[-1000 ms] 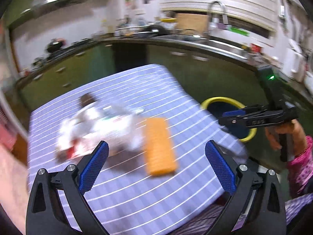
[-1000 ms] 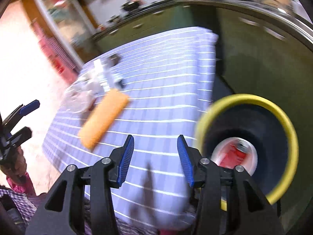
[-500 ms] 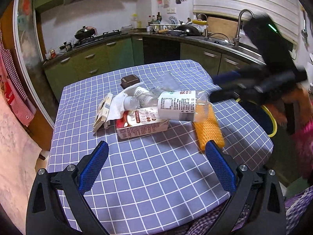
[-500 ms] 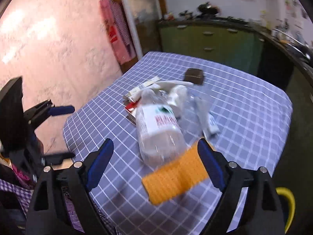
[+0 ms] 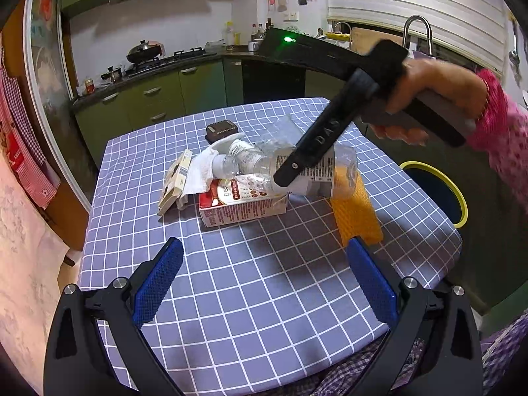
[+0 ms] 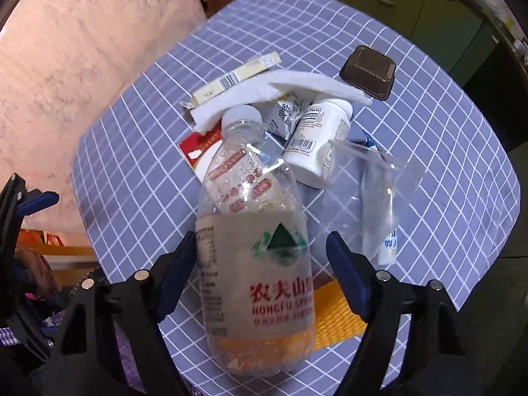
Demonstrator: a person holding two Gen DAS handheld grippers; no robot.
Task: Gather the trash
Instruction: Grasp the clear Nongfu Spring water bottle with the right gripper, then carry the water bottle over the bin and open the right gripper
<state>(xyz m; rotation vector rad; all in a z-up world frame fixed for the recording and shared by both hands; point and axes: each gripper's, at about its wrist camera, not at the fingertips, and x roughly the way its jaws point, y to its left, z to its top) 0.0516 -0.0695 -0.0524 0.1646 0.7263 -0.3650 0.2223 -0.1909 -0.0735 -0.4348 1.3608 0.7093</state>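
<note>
A pile of trash lies mid-table: a clear plastic water bottle (image 6: 254,237) (image 5: 316,171), a red and white carton (image 5: 242,206), a white pill bottle (image 6: 316,138), a white cloth (image 6: 280,89), a flat cardboard box (image 5: 175,178), a clear plastic bag (image 6: 369,194) and an orange sponge cloth (image 5: 356,211). My right gripper (image 6: 260,267) is open with its jaws on either side of the water bottle's body, not closed on it. My left gripper (image 5: 264,277) is open and empty above the near table edge.
The table has a blue checked cloth (image 5: 264,297). A dark bin with a yellow rim (image 5: 439,191) stands off the table's right edge. A small dark brown tray (image 6: 369,72) sits at the far side. Green kitchen cabinets (image 5: 171,95) and a sink lie beyond.
My right gripper swung from over the bin to the trash pile, opened wide, and now straddles the water bottle. My left gripper turned to face the table and has held still since.
</note>
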